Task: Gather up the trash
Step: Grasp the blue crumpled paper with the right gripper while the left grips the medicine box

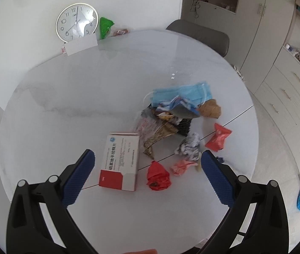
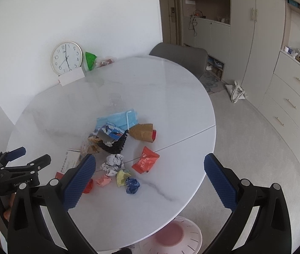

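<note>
While the left gripper (image 1: pixel 147 160) hangs wide open and holds nothing, the left wrist view shows a medicine box (image 1: pixel 121 162) and a red crumpled wrapper (image 1: pixel 158 175) lying between its fingers on the round white table (image 1: pixel 86 97), with the trash pile (image 1: pixel 175 114) further away. From the right wrist view, the right gripper (image 2: pixel 150 165) is wide open too, above a blue paper ball (image 2: pixel 132 185).
</note>
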### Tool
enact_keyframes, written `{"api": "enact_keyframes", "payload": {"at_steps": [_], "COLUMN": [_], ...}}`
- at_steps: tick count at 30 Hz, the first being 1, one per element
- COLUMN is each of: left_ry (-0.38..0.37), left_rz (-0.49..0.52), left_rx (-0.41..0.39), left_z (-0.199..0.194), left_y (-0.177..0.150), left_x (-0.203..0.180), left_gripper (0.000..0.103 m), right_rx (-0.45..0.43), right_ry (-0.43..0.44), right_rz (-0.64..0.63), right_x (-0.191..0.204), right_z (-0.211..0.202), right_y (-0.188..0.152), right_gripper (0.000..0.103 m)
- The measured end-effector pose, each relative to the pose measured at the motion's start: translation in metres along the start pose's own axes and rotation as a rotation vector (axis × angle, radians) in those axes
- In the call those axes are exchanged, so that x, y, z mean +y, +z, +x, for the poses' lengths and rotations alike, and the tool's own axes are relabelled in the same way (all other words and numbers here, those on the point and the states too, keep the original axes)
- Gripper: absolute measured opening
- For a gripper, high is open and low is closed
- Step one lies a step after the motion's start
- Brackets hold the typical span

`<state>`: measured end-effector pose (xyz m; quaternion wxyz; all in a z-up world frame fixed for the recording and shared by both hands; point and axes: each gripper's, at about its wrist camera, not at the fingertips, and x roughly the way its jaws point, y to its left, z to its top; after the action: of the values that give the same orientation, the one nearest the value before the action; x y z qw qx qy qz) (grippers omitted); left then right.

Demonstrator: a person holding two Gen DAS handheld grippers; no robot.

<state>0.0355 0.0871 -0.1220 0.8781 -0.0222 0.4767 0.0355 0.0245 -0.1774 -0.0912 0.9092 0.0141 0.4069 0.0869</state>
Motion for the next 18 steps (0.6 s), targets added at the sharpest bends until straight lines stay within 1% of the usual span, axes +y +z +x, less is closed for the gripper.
{"api": "enact_keyframes", "payload": {"at_steps": [4, 7, 9, 12, 16, 18], "left_ry": [0.037, 0.022, -0.002, -0.033, -0.026, -0.033], "left_rz": [-0.033, -0.040, -0.040, -0.009, 0.067, 0.087], "left_rx": [0.095, 0.158, 0.185, 0.212, 0.227, 0.243], "left_z": [0.057, 0.096, 0.118, 0.141, 0.163, 0.172], "left_y": [-0.015, -0.022, -0.025, -0.025, -0.026, -0.028], "left_x": [0.038, 0.058, 0.066, 0.066, 0.057, 0.054], "left_gripper": [0.096, 0.096, 0.096, 0.096, 0.096, 0.093], "right_rx": [0.067, 0.108, 0.129, 0.159, 0.174, 0.186], "right_ry": [0.000, -0.005, -0.006, -0.002, 0.015, 0.024], "right_rz": [0.010, 0.018, 0.021, 0.022, 0.014, 0.005], "right_x": [0.001, 0.003, 0.005, 0.012, 0.021, 0.025], "right_z": [0.033, 0.055, 0.064, 0.078, 0.090, 0.099], "right_y": [-0.018, -0.033, -0.039, -0.051, -0.060, -0.065], "right_gripper": [0.101, 0.101, 0.101, 0.101, 0.101, 0.101]}}
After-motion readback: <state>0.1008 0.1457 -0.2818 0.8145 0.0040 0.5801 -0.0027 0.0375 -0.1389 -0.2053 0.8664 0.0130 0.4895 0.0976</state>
